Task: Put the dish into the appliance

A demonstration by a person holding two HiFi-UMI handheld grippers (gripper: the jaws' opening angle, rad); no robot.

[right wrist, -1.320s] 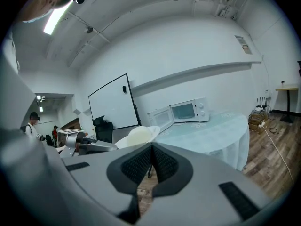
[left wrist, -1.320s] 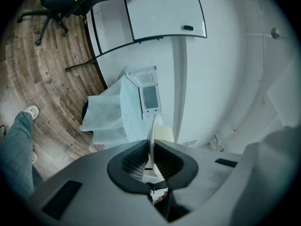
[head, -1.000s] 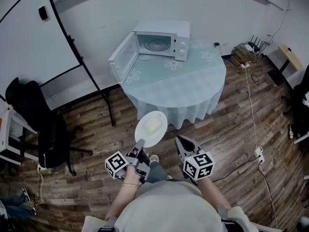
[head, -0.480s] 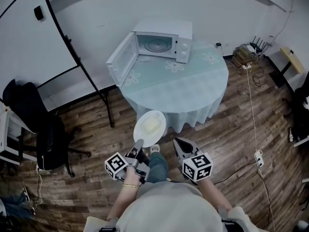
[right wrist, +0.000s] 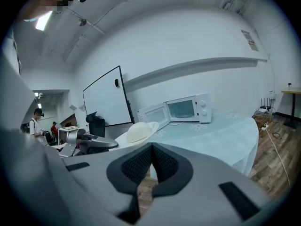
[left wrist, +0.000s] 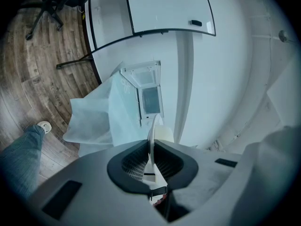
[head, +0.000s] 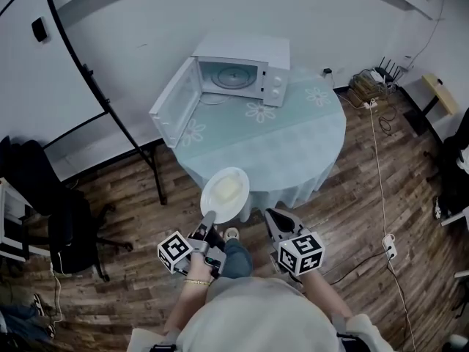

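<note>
The left gripper [head: 209,219] is held low in front of the body, pointed towards the far side, with its jaws clamped on the near rim of the dish [head: 226,193]. The right gripper [head: 274,218] is held just to its right and pointed the same way, its jaws pressed together with nothing between them. The left forearm [head: 185,301] and the right forearm [head: 320,297] are stretched forward from the body.

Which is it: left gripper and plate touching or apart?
Touching: the left gripper view shows the left gripper clamped on the rim of the plate.
</note>
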